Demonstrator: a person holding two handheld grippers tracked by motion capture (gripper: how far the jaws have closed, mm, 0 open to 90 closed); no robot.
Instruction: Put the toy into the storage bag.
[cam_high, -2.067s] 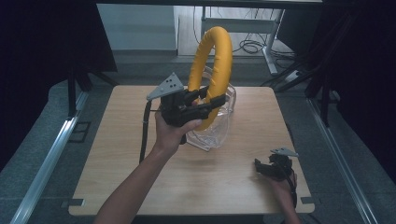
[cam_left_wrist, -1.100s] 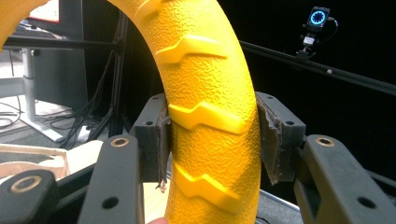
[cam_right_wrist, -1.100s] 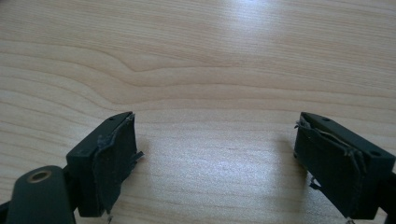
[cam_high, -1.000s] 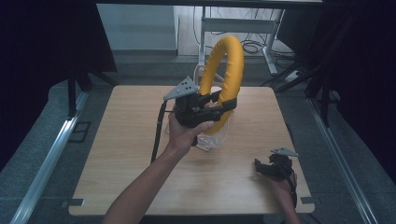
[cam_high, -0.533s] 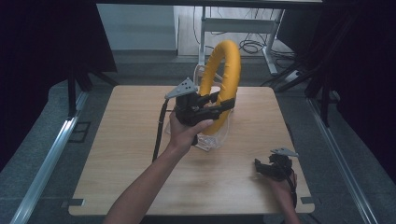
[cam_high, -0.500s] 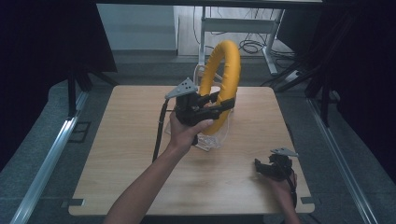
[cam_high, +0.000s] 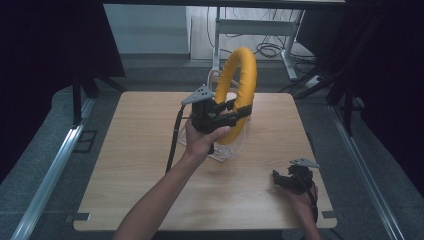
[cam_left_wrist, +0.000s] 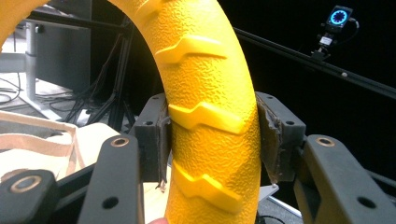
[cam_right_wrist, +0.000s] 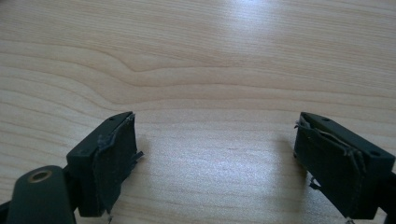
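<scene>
The left gripper (cam_left_wrist: 212, 144) clamps the textured yellow rubber ring (cam_high: 239, 90) upright above the clear plastic bag (cam_high: 226, 149) at mid-table. Step in hand, by appearance: bagging the ring; next, lower it squarely into the bag's mouth. The right gripper (cam_right_wrist: 215, 158) rests open and empty on the light wooden table (cam_high: 125, 165).

Left claw (cam_high: 235, 111) raised and clamped, right claw (cam_right_wrist: 215, 158) resting low, agape

The high view looks forward and down over the whole table (cam_high: 150, 200). The left tool's camera sits close against the yellow ring (cam_left_wrist: 210, 126), facing level, beyond the table. The right tool's camera faces the tabletop from close up; both views share that wood.
</scene>
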